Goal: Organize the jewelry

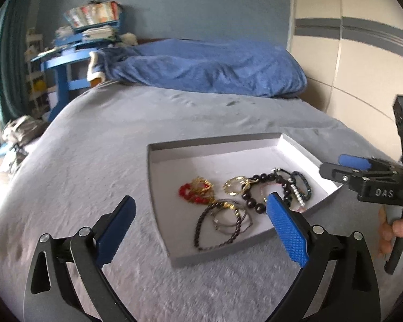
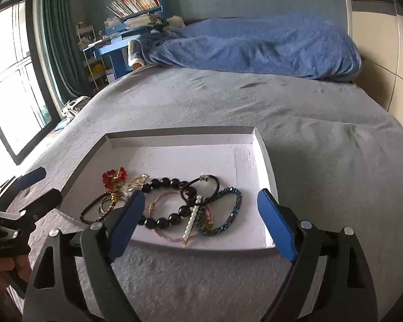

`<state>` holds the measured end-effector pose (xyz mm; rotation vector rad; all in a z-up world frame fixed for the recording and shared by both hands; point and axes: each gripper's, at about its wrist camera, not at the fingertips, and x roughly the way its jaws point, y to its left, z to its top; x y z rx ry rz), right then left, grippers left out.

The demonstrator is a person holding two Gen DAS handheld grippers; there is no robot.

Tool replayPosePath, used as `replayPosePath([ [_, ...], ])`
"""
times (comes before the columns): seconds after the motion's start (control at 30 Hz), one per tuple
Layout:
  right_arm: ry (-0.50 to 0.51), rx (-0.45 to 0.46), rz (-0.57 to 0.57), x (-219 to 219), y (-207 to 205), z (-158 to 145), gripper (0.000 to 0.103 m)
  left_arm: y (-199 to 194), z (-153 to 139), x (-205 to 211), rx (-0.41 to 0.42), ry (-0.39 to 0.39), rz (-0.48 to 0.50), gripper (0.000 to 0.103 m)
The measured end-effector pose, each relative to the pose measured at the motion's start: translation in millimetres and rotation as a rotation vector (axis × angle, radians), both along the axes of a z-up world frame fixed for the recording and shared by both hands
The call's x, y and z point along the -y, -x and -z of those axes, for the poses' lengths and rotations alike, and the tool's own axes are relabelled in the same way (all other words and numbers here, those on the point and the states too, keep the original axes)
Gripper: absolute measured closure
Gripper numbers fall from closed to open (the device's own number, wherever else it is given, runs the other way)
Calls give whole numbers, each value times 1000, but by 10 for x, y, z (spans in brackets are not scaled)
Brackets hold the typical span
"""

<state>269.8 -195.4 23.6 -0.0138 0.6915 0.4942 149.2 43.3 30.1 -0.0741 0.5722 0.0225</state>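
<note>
The right gripper [image 2: 201, 209] hangs over the near edge of the shallow white tray [image 2: 266, 161], blue pads spread wide, nothing between them. In the tray lies a tangle: a black bead bracelet [image 2: 164, 182], a red beaded piece [image 2: 112, 175], a blue chain bracelet [image 2: 232, 209], a pearl bar [image 2: 193, 217]. Gold bits, possibly earrings, sit beside the red. The left gripper [image 2: 27, 185] pokes in at far left, over the grey bedspread [image 2: 309, 139].

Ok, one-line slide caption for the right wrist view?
Open right gripper hovers over a white tray of tangled bracelets on a grey bed.
</note>
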Motion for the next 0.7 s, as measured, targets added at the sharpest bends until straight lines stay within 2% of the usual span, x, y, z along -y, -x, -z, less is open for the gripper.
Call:
replayPosePath([
  [0.13,-35,24,33,61,161,18,14,156,66,-36,13,13,-44,5],
  [0.3,-37,81,75,130,364,57,7,303,109,-11,37,-9,-35,5],
  [0.6,-23,101,57,137,683,255,7,506,91,69,123,-33,-23,5],
  [0.7,-35,131,53,155,769,257,6,522,91,76,128,-34,-20,5],
])
